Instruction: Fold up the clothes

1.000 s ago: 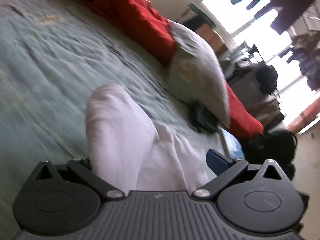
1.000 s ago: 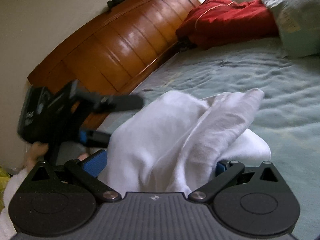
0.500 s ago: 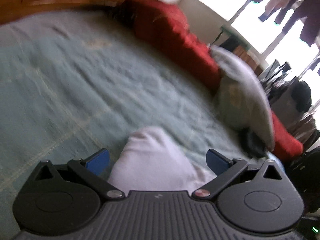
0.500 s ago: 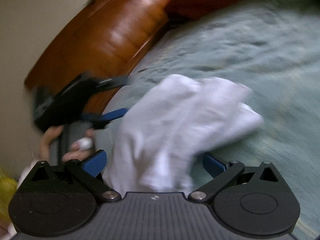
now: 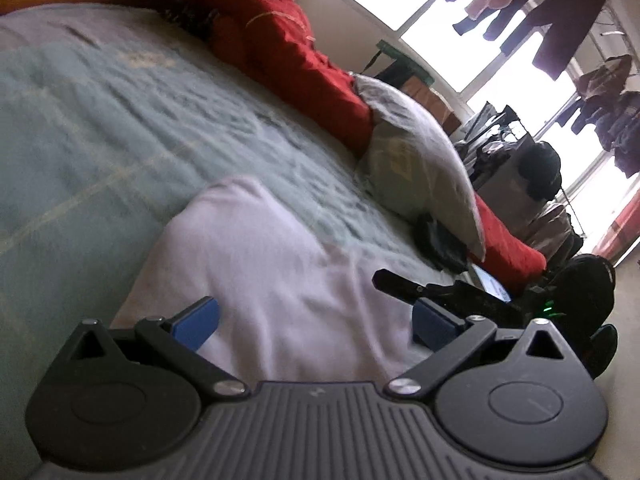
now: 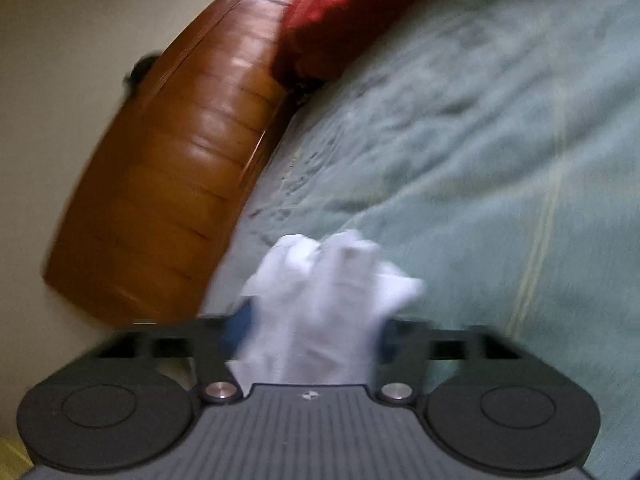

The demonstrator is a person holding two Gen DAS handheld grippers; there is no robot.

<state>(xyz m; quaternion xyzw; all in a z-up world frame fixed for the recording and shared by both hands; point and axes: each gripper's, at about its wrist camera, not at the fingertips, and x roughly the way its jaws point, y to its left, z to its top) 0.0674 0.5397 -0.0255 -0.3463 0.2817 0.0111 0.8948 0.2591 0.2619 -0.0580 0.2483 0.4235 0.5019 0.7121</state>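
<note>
A white garment (image 5: 260, 280) lies in a soft heap on the pale green bedcover (image 5: 120, 120). My left gripper (image 5: 316, 324) stands open over its near edge, blue pads wide apart on either side of the cloth. At the right of the left wrist view a black finger of the other gripper (image 5: 400, 282) reaches onto the garment. In the blurred right wrist view my right gripper (image 6: 314, 334) is shut on a bunched part of the white garment (image 6: 324, 300), which sticks up between the pads above the bedcover (image 6: 480, 160).
A red quilt (image 5: 288, 60) and a grey pillow (image 5: 420, 160) lie along the bed's far side, with a dark item (image 5: 440, 240) beside the pillow. The wooden headboard (image 6: 168, 180) borders the bed. Clothes (image 5: 560, 40) hang by the bright window.
My right gripper's pads have drawn together onto the white garment and pulled it into a tight bunch. The left gripper stayed open and dropped low over the cloth on the bed.
</note>
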